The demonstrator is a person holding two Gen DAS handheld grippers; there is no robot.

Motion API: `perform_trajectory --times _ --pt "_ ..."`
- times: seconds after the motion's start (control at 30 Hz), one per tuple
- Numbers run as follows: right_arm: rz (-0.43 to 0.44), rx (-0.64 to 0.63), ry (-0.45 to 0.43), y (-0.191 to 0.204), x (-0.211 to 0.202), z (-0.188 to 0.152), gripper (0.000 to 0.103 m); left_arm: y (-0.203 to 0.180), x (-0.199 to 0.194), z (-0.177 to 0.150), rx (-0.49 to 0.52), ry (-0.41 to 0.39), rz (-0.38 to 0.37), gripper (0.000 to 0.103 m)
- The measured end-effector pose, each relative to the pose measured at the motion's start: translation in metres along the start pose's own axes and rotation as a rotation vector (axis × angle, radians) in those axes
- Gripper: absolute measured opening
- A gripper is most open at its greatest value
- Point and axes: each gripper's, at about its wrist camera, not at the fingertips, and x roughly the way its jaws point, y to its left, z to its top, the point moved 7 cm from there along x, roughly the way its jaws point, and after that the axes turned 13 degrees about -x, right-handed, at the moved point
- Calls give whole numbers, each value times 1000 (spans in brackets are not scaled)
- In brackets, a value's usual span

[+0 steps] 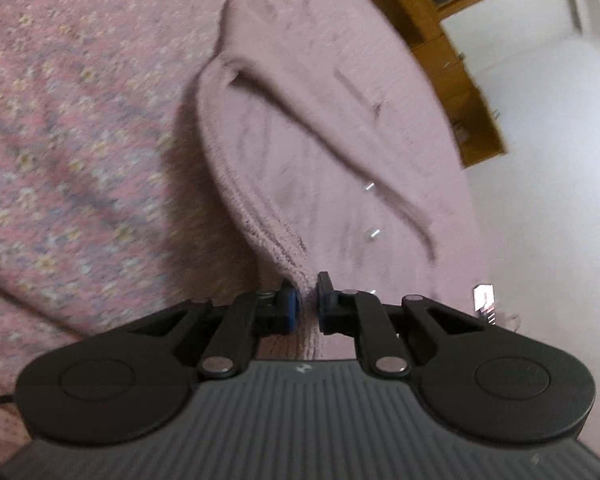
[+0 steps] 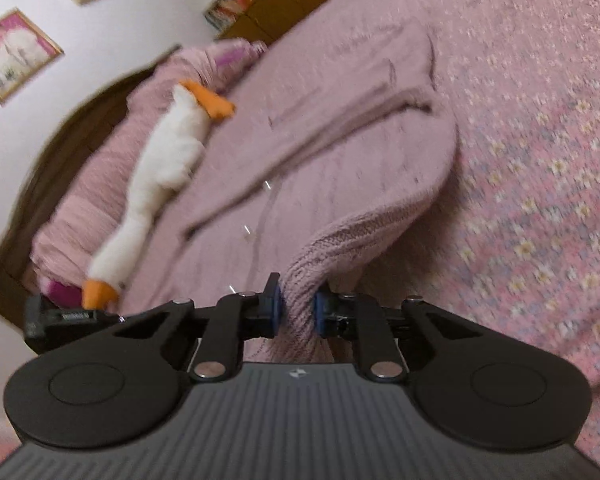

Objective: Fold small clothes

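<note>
A mauve knitted cardigan (image 1: 324, 128) with small shiny buttons lies on the pink flowered bedspread (image 1: 72, 128). My left gripper (image 1: 309, 305) is shut on its ribbed hem and lifts that edge off the bed. In the right wrist view the same cardigan (image 2: 340, 148) arches up from the bedspread (image 2: 540, 160). My right gripper (image 2: 297, 309) is shut on another part of the ribbed hem, holding it raised. A sleeve lies folded across the body of the cardigan.
A white plush goose (image 2: 168, 160) with orange beak and feet lies beside the cardigan, next to pink pillows (image 2: 100, 176). A dark headboard (image 2: 48, 152) and a framed picture (image 2: 12, 56) are behind. A wooden shelf (image 1: 444, 56) stands past the bed.
</note>
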Motion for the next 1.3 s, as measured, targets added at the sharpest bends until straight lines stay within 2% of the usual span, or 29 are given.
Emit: perform_trajectory --times 0.17,0.27,0.5,0.7,0.87,1.03,1.13,1.2,1.3 --pt "38 -5 -124 4 -3 30 17 -28 -11 18 11 -88 -95 10" --pt "43 -13 -176 2 0 48 15 -43 -13 30 31 -133 -110 10" --pt "36 -27 -224 0 11 77 15 -57 -14 46 53 -167 -92 9" --pt "12 -36 -295 -3 13 104 15 -68 -23 70 57 -245 -99 9" --pt "-19 -37 -350 -10 23 138 15 -85 -18 99 72 -303 -97 9" --pt "-82 -52 -396 -23 45 177 15 -97 -2 137 89 -379 -50 9" --pt "-133 -46 -398 -36 67 193 15 -98 13 158 72 -397 -34 9" --pt "-179 -44 -381 -47 84 198 15 -94 28 169 74 -403 5 9" --pt "-250 -35 -337 -66 110 196 15 -85 51 178 106 -416 103 9"
